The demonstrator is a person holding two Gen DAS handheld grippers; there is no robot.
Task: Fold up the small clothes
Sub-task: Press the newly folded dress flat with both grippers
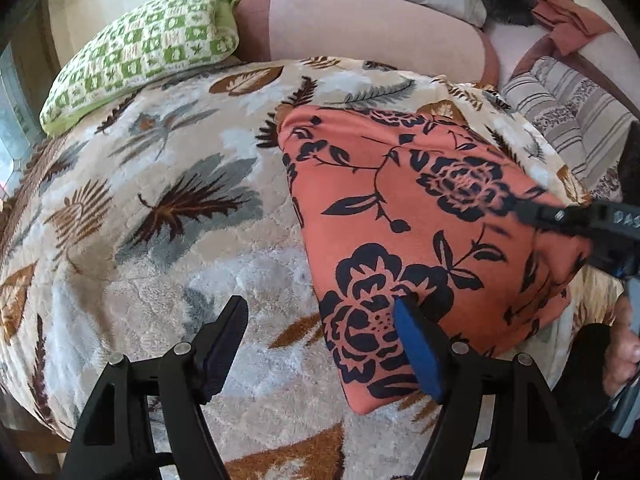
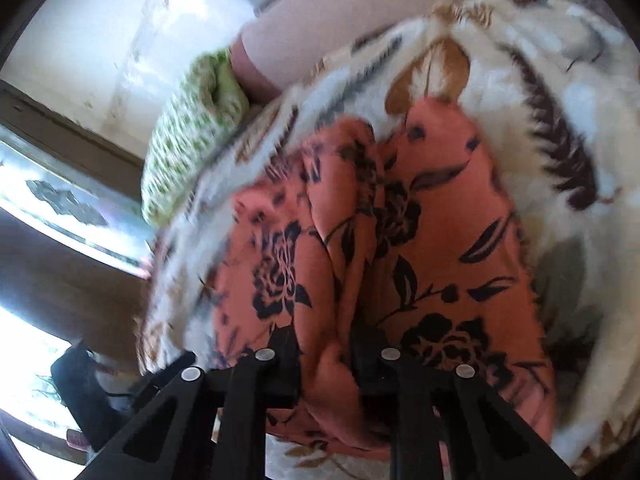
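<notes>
One green-and-white checked pillow (image 1: 144, 46) lies at ten o'clock in the left wrist view, at the far edge of a plush leaf-print blanket (image 1: 160, 208) that covers the whole surface. At six o'clock the left gripper (image 1: 320, 316) stands with its jaws spread wide and nothing between them; its left finger hangs over bare blanket while its blue-padded right finger (image 1: 420, 352) sits over the near edge of the cloth. One coral garment with a dark floral print (image 1: 420, 216), folded flat, lies from centre toward three o'clock. At three o'clock the right gripper (image 1: 532, 210) reaches in onto the garment's right side, a hand (image 1: 624, 356) behind it at four o'clock. One striped cushion (image 1: 572, 116) rests at two o'clock. In the blurred right wrist view the right gripper's jaws are drawn close on a raised ridge of the coral fabric, apparently pinching it, with folds running up toward twelve o'clock.
</notes>
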